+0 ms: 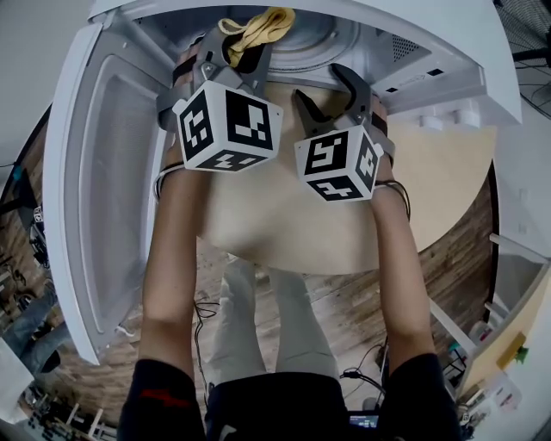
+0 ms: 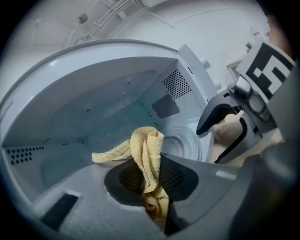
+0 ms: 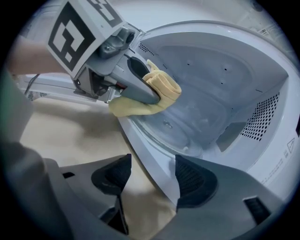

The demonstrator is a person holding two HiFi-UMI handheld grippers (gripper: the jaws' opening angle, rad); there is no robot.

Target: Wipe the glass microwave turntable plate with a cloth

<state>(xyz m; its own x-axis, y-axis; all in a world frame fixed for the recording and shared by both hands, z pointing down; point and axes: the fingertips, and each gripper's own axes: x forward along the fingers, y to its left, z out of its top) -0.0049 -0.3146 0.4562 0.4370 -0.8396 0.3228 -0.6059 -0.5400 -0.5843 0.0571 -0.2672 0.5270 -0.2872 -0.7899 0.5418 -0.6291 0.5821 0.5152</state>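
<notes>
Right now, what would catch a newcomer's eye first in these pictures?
The yellow cloth, pinched in the left gripper at the mouth of the open microwave. Then the right gripper beside it, jaws apart and empty, and the glass turntable plate lying inside.

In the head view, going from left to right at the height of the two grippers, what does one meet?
Open microwave door → left gripper, jaws shut on the yellow cloth → right gripper, jaws apart → right side of the microwave body.
</notes>
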